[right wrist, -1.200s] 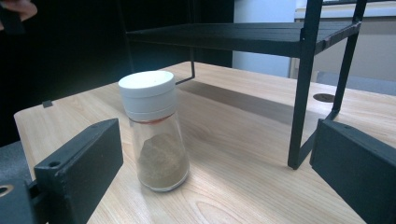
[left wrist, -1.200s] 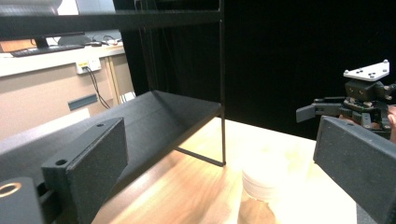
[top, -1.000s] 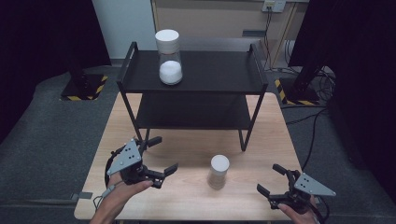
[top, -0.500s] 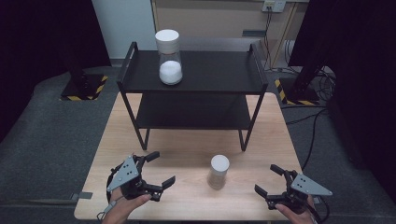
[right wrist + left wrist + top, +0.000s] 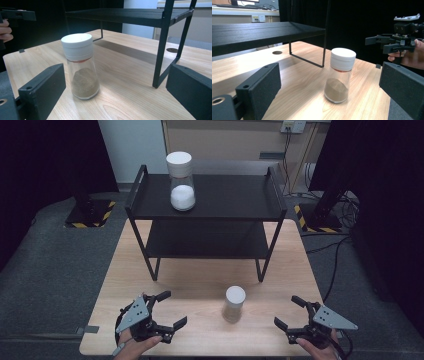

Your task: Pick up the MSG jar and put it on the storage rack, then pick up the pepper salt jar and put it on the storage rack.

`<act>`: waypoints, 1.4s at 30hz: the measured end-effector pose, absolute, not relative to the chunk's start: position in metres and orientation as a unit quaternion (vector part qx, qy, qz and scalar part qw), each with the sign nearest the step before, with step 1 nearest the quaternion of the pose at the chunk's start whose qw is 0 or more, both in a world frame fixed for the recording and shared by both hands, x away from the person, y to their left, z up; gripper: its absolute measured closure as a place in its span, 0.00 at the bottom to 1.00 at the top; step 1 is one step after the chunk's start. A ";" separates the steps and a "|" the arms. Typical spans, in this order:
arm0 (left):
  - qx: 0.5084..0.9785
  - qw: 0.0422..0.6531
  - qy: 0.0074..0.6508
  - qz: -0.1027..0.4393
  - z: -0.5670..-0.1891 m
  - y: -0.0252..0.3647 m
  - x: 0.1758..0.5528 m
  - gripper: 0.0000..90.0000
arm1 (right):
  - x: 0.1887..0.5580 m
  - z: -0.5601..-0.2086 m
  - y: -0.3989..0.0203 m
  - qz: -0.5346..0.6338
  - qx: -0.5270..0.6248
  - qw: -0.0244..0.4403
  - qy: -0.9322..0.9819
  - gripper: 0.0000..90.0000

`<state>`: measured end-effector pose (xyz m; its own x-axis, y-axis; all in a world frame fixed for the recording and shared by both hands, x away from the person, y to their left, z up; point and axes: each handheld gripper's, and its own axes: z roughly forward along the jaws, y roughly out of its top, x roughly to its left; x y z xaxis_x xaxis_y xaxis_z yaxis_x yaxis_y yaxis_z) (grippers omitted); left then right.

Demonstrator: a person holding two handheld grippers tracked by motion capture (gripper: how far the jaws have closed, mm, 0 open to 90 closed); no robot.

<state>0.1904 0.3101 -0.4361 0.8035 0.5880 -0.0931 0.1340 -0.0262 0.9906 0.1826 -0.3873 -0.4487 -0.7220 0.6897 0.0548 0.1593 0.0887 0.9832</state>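
We see our left gripper [image 5: 167,309] low at the near left of the wooden table [image 5: 200,275], its jaws spread wide and holding nothing; our right gripper [image 5: 292,312] sits at the near right edge, its jaws likewise wide apart and empty. Between them, well apart from both, stands the brown-powder jar [image 5: 234,303], upright on the tabletop in front of the black shelf [image 5: 210,200]; in the left gripper view the same jar [image 5: 339,75] stands between the two black jaws but farther off, untouched, and the right gripper [image 5: 387,42] shows beyond it in a hand whose fingers [image 5: 409,56] are cut off by the frame edge.

Much is cut off or dim; in the high view the forearms leave the picture at the bottom, and the surroundings on both sides are too dark to make out. In the right gripper view the jar [image 5: 81,66] shows a thin reddish band under its white cap, too small for us to tell what it is; the other hand is cropped at the left edge. On the shelf's top board stands a second jar [image 5: 181,181] with white contents.

We find no label, brand or readable writing on either jar; the glass is bare.
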 end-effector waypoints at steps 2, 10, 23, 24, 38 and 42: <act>0.693 0.648 0.262 0.176 -0.436 0.311 0.189 0.03 | 0.183 -0.449 -0.387 0.604 0.300 0.220 0.705 0.03; 0.689 0.648 0.269 0.182 -0.436 0.318 0.184 0.03 | 0.183 -0.447 -0.385 0.603 0.294 0.221 0.708 0.03; 0.689 0.653 0.263 0.170 -0.436 0.315 0.184 0.03 | 0.181 -0.446 -0.387 0.608 0.300 0.220 0.701 0.04; 0.689 0.653 0.263 0.170 -0.436 0.315 0.184 0.03 | 0.181 -0.446 -0.387 0.608 0.301 0.220 0.701 0.04; 0.682 0.661 0.252 0.185 -0.420 0.310 0.190 0.03 | 0.165 -0.447 -0.387 0.600 0.300 0.217 0.709 0.04; 0.687 0.652 0.257 0.194 -0.419 0.314 0.186 0.03 | 0.167 -0.445 -0.382 0.603 0.291 0.217 0.710 0.04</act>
